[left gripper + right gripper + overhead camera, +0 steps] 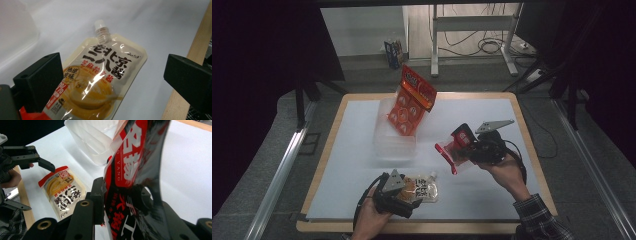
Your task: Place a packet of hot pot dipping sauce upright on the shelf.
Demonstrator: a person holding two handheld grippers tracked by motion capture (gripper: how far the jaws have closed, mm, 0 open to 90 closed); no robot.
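Note:
A cream spouted sauce pouch (pixel 428 188) (pixel 100 75) (pixel 62 192) with a white cap lies flat on the white sheet near the table's front edge. My left gripper (pixel 411 193) (pixel 112 82) hovers over it, open wide, its jaws on either side of the pouch and not touching it. To the right, my right gripper (pixel 463 144) (pixel 120 192) is shut on a red and black snack packet (pixel 449 152) (pixel 130 170), lifted off the table and tilted. The left gripper (pixel 27 160) also appears far off in the right gripper view.
A clear plastic container (pixel 384 142) (pixel 95 137) sits mid-table with an orange-red packet (pixel 412 102) standing in it. The wooden table edge (pixel 197 50) runs close by the pouch. White sheet (pixel 477 112) lies bare at the back right.

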